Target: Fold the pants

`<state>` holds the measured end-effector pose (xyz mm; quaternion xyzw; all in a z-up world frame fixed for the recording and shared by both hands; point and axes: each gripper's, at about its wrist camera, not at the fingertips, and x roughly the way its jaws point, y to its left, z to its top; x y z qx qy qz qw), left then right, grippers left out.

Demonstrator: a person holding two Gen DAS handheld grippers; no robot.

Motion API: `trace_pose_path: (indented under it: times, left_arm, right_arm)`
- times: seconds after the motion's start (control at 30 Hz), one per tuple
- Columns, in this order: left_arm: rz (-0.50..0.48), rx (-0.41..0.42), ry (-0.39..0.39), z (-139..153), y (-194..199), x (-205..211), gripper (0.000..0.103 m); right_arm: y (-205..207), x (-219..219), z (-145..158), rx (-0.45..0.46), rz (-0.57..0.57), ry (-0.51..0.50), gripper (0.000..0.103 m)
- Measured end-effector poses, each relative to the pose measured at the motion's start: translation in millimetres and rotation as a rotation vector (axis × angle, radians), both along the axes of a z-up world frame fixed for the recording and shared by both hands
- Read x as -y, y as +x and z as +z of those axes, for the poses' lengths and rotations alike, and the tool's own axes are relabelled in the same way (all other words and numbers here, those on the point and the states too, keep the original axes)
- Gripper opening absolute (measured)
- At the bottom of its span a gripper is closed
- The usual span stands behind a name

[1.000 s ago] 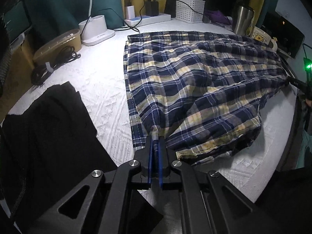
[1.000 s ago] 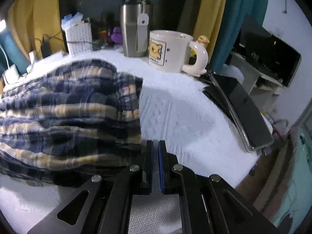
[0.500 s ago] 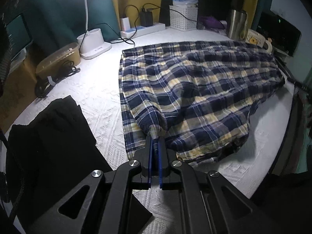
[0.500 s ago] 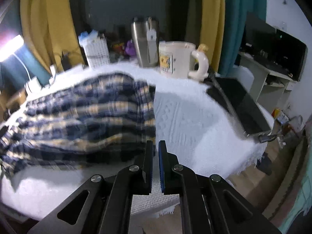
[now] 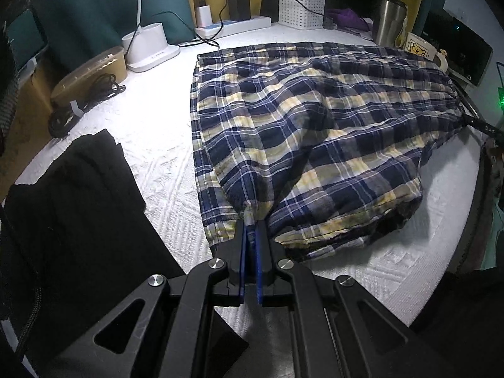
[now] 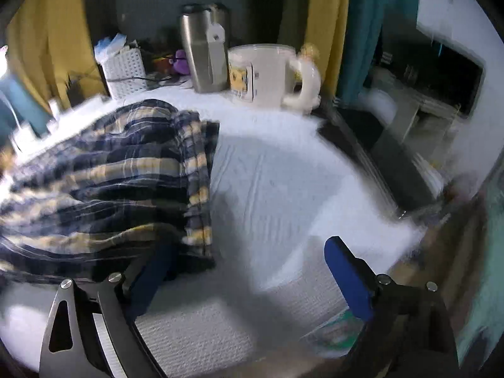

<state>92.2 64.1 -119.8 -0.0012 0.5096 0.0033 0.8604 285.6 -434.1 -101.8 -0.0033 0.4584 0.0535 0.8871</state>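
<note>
Plaid cotton pants [image 5: 308, 145] lie across the middle of the white bedspread [image 5: 157, 163], soft, light, floppy. Left gripper [image 5: 251, 236] pinches a bunched near-edge fold. Right gripper [image 6: 249, 271], jaws just sprung wide, empty beside the right hem; best grab: hem corners.

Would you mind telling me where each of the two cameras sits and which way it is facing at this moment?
Left wrist: on the left gripper, looking down along shut fingers that pinch the plaid pants; black cloth alongside.
Right wrist: on the right gripper, looking down at the pants' edge; its jaws have just been opening, nothing clamped.
Shared: pants, steel tumbler, mug, white basket.
</note>
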Motion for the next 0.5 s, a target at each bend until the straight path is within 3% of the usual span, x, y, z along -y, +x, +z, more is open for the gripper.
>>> trace_pose_path:
  times: [0.17,0.33,0.5]
  left_arm:
    - [-0.007,-0.003,-0.001,0.8,3.1,-1.1,0.004]
    - [0.0,0.022,-0.011,9.0,-3.9,-6.4,0.004]
    - [0.021,0.075,-0.077,24.8,-16.3,-15.6,0.004]
  right_arm:
    - [-5.6,-4.8,4.9,0.039,0.017,-0.05,0.096]
    - [-13.8,-3.0,20.3,0.073,0.01,0.009,0.096]
    - [-30.2,-27.2,40.5,0.12,0.074,0.02,0.096]
